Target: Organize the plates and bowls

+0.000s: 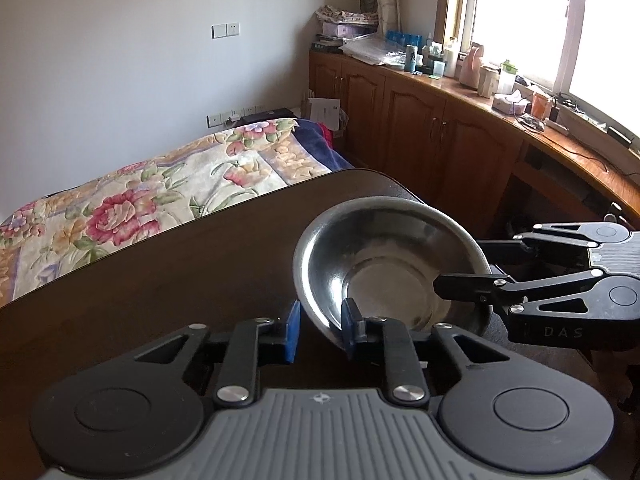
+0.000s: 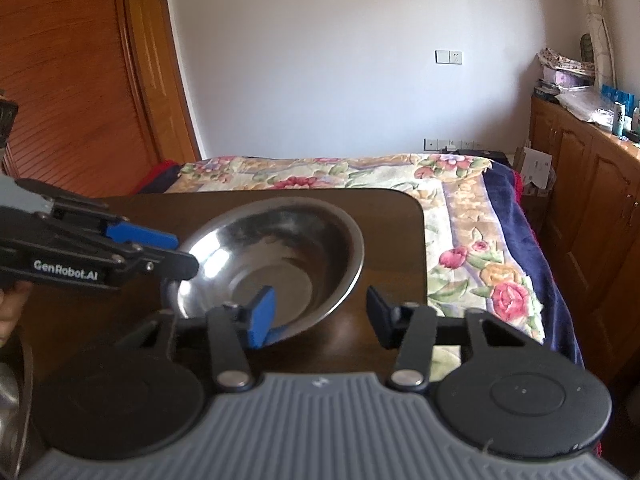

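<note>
One steel bowl (image 1: 394,270) is the whole business of this moment, and it sits near the far right corner of the dark worktop (image 1: 180,280), with a bed (image 1: 132,204) under a flowered quilt just beyond the worktop's far edge and a run of wooden cabinets (image 1: 420,120) along the window wall.

The bowl is round, so it has no long axis to speak of; its mouth faces up but tips toward the right wrist camera, the near rim low and the far rim raised. That tilt looks like the result of two grippers working its rim from different sides, probably to lift it level between them.

The left gripper (image 1: 320,330) straddles the bowl's rim with one blue pad inside the wall and the other outside. In its own view a gap shows between the outer pad and the metal, so its jaws appear released around the rim, not yet clenched on it.

The right gripper (image 2: 320,316) has its blue pad inside the bowl, while its other finger stands well clear over bare worktop; its jaws are released too, though from the left camera its fingers bracket the rim closely and contact there is hard to judge.

At the lower left of the right wrist view, a sliver of another metal vessel (image 2: 16,396) shows, too cropped to identify.
</note>
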